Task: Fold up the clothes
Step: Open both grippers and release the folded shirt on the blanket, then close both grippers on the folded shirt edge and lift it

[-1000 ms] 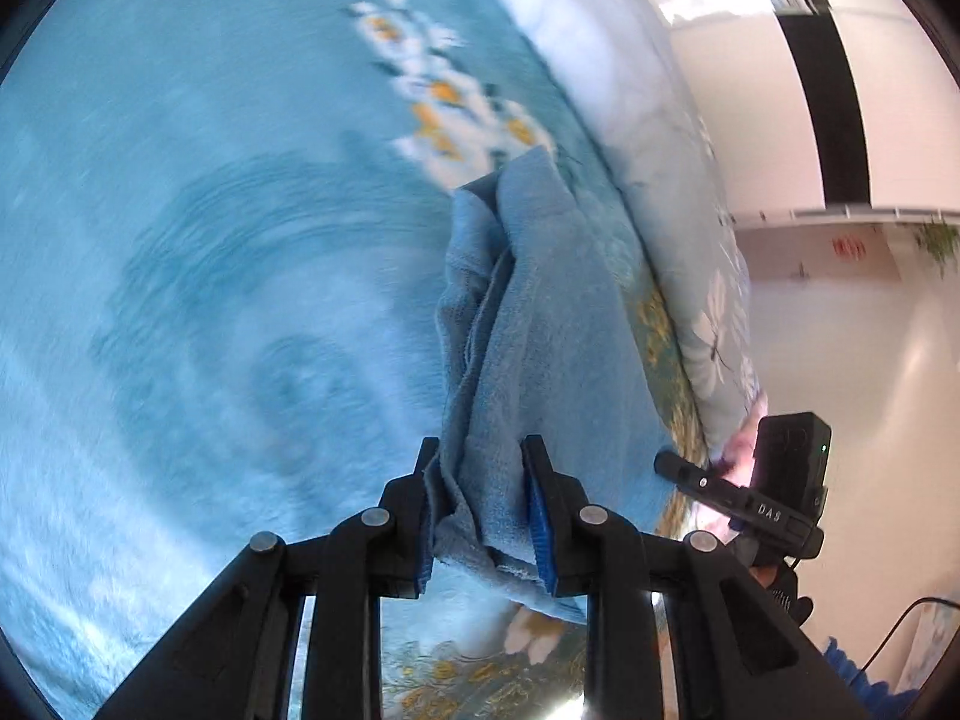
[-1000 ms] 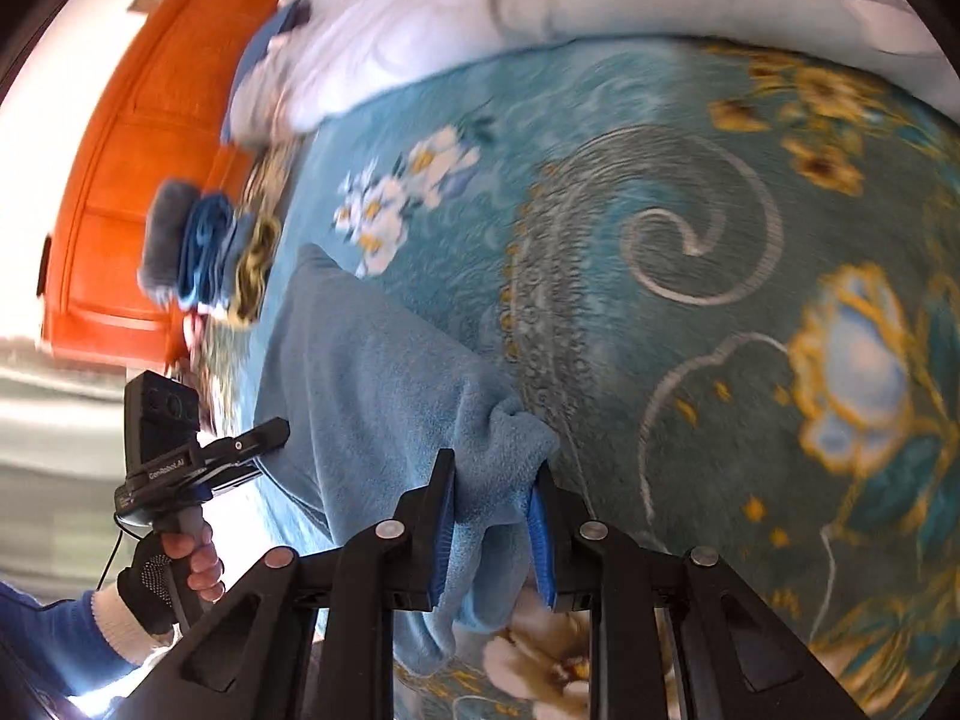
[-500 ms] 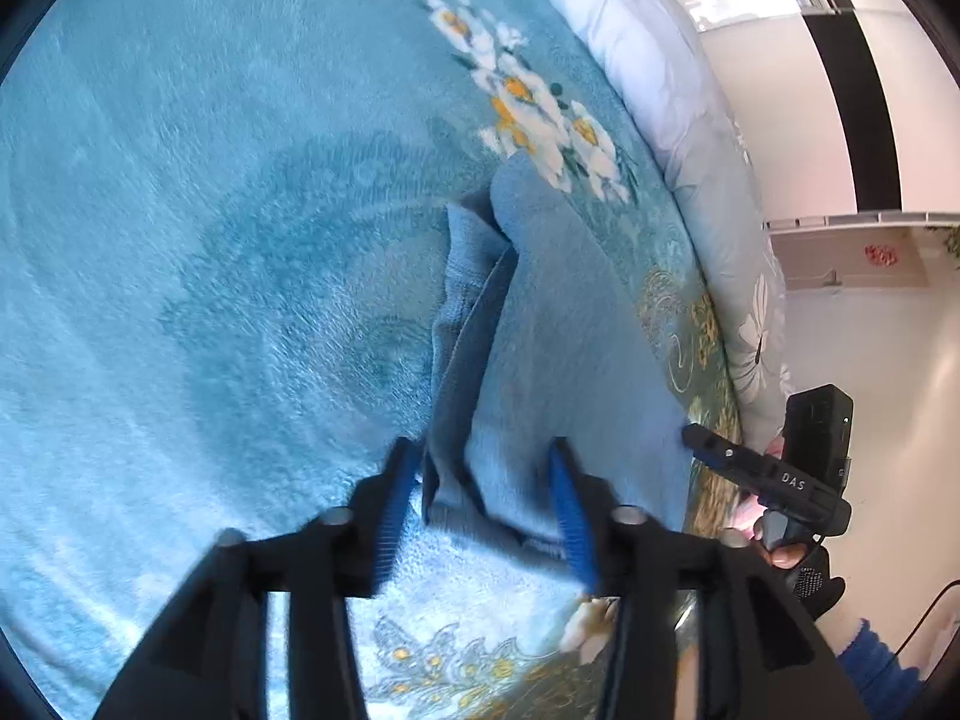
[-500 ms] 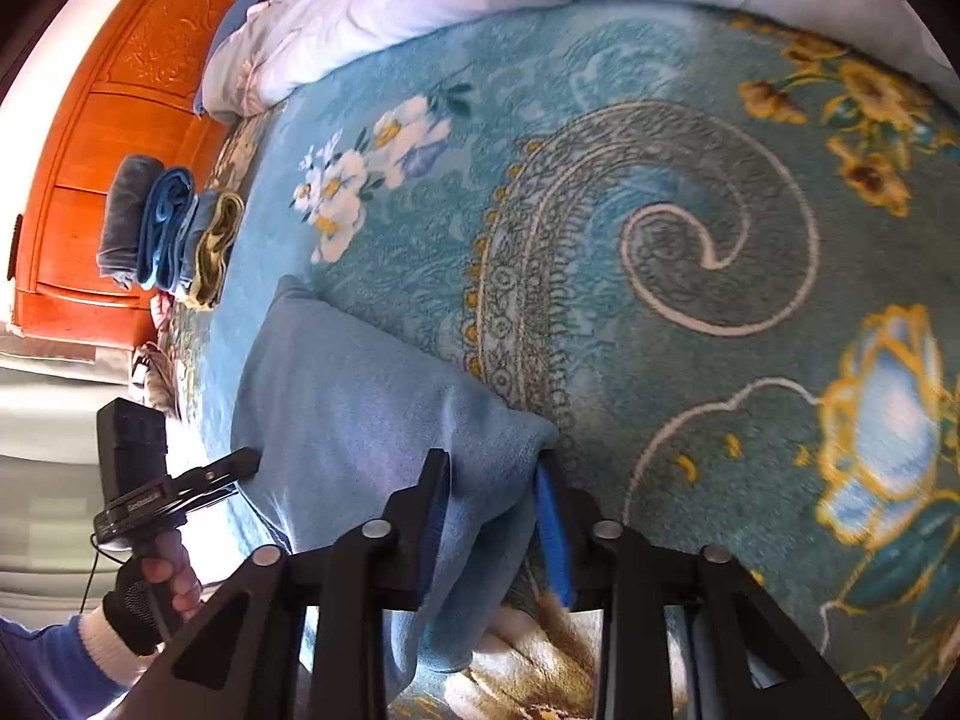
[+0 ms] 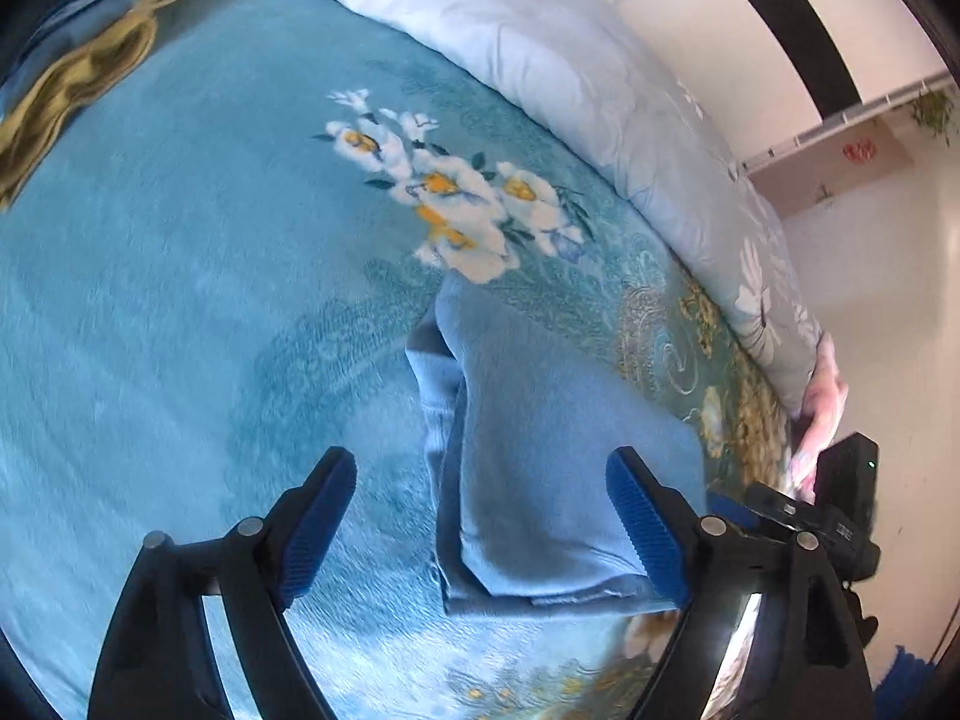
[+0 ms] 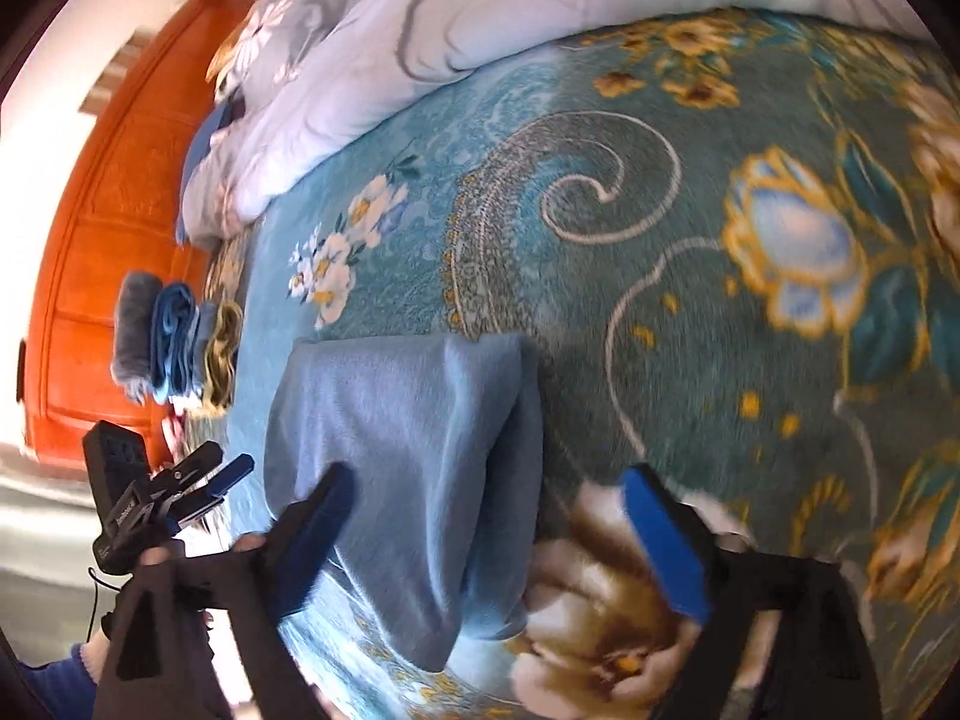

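Blue cloth (image 5: 540,468): is being left folded and flat on the bed blanket (image 5: 180,300), close to the blanket's near edge. A thick folded edge is showing on one side.

Left claw (image 5: 480,534): is being opened wide. The blue pads (image 5: 315,525) are being kept apart, one on each side of the cloth's near end. The cloth is lying between them, but it is not being pinched.

Right claw (image 6: 492,546): is being opened wide too. One pad is being held over the cloth and the other over the flowery blanket beside it. Nothing is being squeezed. This view is a bit blurry.

Bed blanket: is being used as the place for folding. It is teal, with white and yellow flowers (image 5: 456,210) and gold swirls.

Pale quilt (image 5: 570,72): is being kept bunched up along the far edge of the bed.

Pile of folded things (image 6: 174,354): is being kept by the far corner of the bed, next to the orange wooden board (image 6: 102,228), well apart from the blue cloth.

Person: a blue sleeve (image 6: 48,684) is being seen at the low left corner of the right view.
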Demonstrator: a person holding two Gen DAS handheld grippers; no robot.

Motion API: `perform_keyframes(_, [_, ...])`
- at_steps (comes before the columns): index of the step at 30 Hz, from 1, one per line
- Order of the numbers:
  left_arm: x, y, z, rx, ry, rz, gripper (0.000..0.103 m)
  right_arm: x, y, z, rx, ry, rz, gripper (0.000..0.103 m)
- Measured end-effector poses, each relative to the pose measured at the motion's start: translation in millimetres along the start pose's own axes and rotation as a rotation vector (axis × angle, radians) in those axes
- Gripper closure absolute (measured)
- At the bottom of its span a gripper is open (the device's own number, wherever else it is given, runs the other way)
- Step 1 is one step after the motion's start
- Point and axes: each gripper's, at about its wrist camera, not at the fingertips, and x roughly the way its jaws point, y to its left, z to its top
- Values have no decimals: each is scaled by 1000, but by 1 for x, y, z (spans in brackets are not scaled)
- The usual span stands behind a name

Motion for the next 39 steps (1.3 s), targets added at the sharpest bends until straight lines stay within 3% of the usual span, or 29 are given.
perform_keyframes(1, [4, 0, 3, 5, 17, -9, 0, 1, -1, -4, 20, -7, 9, 1])
perform_keyframes(10, [46, 4, 11, 37, 161, -69, 0, 28, -6, -18, 96, 5, 56, 1])
perform_keyframes(18, [63, 1, 6, 62, 216, -93, 0, 42, -2, -15, 84, 11, 90, 1])
perform_keyframes(25, [67, 10, 12, -5, 266, -151, 0, 51, 5, -15, 75, 36, 131, 2])
perform_keyframes(30, [69, 12, 13, -37, 275, -156, 0, 53, -4, -17, 130, 33, 154, 14])
perform_keyframes(32, [69, 12, 13, -46, 275, -154, 0, 52, -11, -18, 159, 29, 164, 27])
perform_keyframes(35, [70, 13, 13, -59, 275, -151, 0, 50, -20, -19, 189, 30, 175, 39])
perform_keyframes(39, [72, 12, 13, -69, 277, -142, 0, 50, -22, -18, 189, 39, 189, 43])
